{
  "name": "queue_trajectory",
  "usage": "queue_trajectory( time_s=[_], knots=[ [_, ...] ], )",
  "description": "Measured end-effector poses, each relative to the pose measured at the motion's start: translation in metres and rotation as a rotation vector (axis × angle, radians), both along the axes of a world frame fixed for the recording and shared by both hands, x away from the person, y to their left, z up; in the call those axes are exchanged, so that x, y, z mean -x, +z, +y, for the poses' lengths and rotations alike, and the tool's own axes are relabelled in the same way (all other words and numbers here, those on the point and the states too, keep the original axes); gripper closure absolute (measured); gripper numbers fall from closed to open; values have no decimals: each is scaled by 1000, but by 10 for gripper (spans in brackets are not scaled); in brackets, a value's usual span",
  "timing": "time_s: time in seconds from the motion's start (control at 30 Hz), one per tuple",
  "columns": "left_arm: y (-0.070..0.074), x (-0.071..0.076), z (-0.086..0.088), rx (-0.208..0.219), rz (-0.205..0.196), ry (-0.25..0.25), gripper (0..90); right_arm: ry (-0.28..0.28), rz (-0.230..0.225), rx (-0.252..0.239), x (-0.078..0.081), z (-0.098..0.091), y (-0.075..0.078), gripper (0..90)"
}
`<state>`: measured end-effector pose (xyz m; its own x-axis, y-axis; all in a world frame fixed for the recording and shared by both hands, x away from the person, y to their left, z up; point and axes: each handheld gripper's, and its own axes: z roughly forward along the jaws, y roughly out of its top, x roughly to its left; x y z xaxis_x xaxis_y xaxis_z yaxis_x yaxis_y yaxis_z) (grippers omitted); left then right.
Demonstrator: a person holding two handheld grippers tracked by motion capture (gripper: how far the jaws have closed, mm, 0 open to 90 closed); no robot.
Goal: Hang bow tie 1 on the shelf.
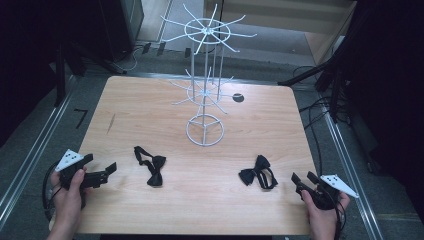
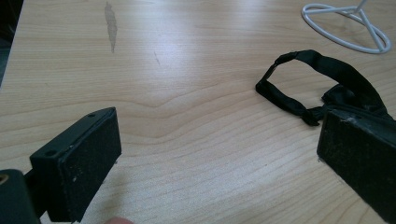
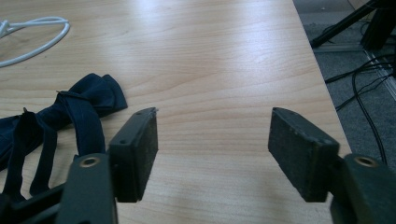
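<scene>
Two black bow ties lie on the wooden table (image 1: 150, 115). The left bow tie (image 1: 151, 165) rests front left of centre with its strap looped; in the left gripper view this bow tie (image 2: 327, 79) lies beyond the right jaw. The right bow tie (image 1: 258, 173) lies front right; in the right gripper view it (image 3: 70, 112) sits left of the jaws. My left gripper (image 1: 101, 166) is held at the table's left front edge, open, nothing between its jaws (image 2: 215, 158). My right gripper (image 1: 305, 177) hovers at the right front edge, open and empty (image 3: 212, 144).
A white wire display stand (image 1: 205, 75) with two tiers of radiating hooks rises from a ring base (image 1: 205, 131) at the table's middle back. A small dark round mark (image 1: 238, 97) lies right of it. Cables and black stand legs (image 1: 325, 75) surround the table on the floor.
</scene>
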<state>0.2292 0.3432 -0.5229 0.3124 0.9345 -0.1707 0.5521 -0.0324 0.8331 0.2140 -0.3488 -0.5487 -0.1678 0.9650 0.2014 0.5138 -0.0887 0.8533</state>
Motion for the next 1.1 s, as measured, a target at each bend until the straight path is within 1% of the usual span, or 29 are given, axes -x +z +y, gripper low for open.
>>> queue_trajectory(
  time_s=[0.03,0.07,0.13,0.17,0.2,0.23,0.3,0.4,0.53,0.57,0.63,0.67,0.9,1.0,1.03,1.1],
  knots=[
    [0,0,0,1,1,1,2,13,-2,-3,0,1,0,423],
    [0,0,0,1,1,1,2,13,-2,-3,0,1,0,423],
    [0,0,-1,-3,0,-7,2,46,-6,-13,0,5,3,458],
    [0,0,-1,-3,0,-7,2,53,-7,-19,0,6,4,477],
    [0,0,-1,0,-1,-5,2,53,-7,-19,0,6,4,477],
    [0,0,0,2,0,-6,2,75,-11,-31,-1,9,5,488],
    [0,1,0,2,-1,-5,2,75,-16,-25,-1,10,5,489],
    [0,0,0,5,1,-4,1,86,-16,-21,-1,18,7,492],
    [0,0,0,0,5,-7,1,95,-20,-15,-2,21,7,493],
    [0,0,0,0,4,-7,2,103,-12,-16,-2,23,6,494],
    [0,0,0,-2,3,-7,2,103,-9,-15,-3,24,6,494],
    [0,0,-1,0,2,-6,2,117,-2,-15,-3,26,6,496],
    [0,0,-1,1,5,-7,2,130,-2,-19,-3,32,7,497],
    [0,0,-1,-1,5,-7,1,142,6,-24,-3,34,7,501],
    [0,0,-1,-2,4,-8,2,156,14,-37,-4,35,6,513],
    [0,0,-1,-3,4,-10,2,161,20,-38,-4,36,6,516]
  ],
)
